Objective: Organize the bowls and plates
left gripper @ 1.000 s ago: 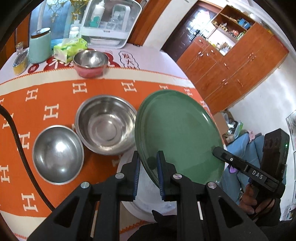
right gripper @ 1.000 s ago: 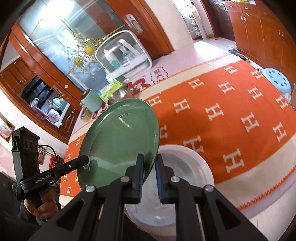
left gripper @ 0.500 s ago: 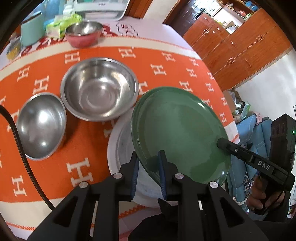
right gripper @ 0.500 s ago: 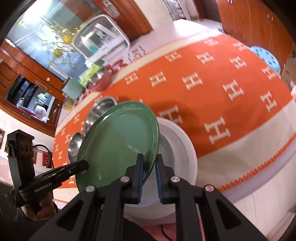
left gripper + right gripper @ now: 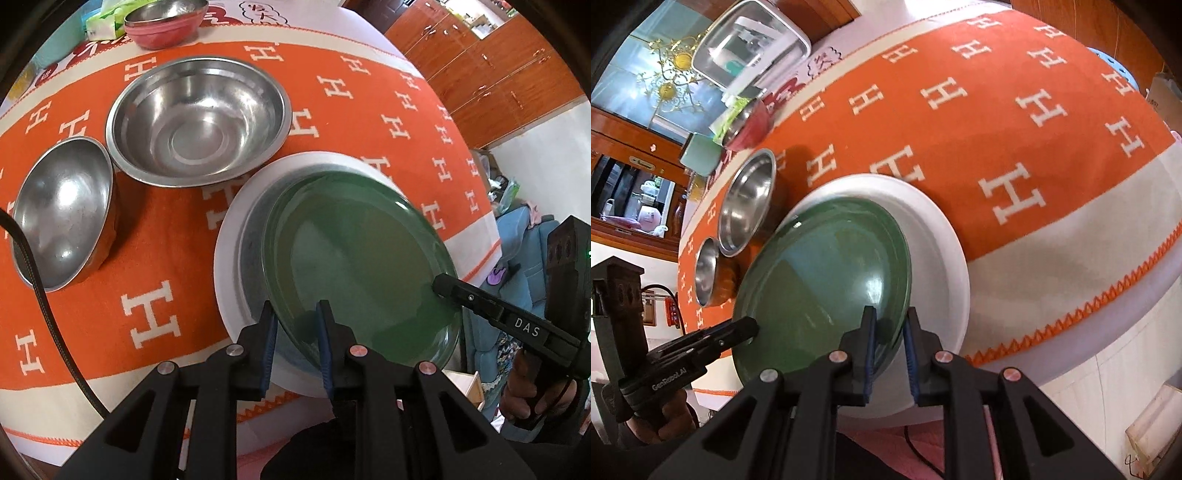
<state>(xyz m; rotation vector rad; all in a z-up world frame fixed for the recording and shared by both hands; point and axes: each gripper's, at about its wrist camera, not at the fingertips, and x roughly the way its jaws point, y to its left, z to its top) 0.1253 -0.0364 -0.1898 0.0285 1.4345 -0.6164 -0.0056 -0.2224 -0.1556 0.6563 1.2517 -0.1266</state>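
Left claw (image 5: 295, 325) pinched on near rim of green plate (image 5: 362, 269), blue-padded fingers (image 5: 269, 332) either side of the rim, narrow gap filled by plate edge. Right claw (image 5: 889, 332) same, clamped on the opposite rim of that green plate (image 5: 827, 273). Each claw also shows in the other's view: right claw tip (image 5: 448, 286) at the plate's far right edge, body marked "DAS"; left claw tip (image 5: 746, 326) at the plate's left edge, body marked "GenRoboLAI" as far as readable.

Green plate tilted, lying over the white plate (image 5: 231, 236) beneath it; can't tell if fully seated. White plate (image 5: 942, 236) sits near the worktop's front edge, wider rim showing around the green one.

Count: 2 plates (1 green, 1 white). 3 bowls: large steel bowl (image 5: 197, 118) just beyond the white plate, small steel bowl (image 5: 61, 210) to its left, close beside it, red bowl (image 5: 164, 18) with steel inside further back. In the right wrist view the two steel bowls, large (image 5: 746, 201) and small (image 5: 706, 271), line up left of the plates.

Orange cloth (image 5: 147, 236) covers the worktop, repeated white "H" letters, cream border, orange zigzag stitching (image 5: 1108, 295) at edge. Green tissue pack (image 5: 105, 24) beside red bowl. Clear-lidded container (image 5: 750, 48) at back.
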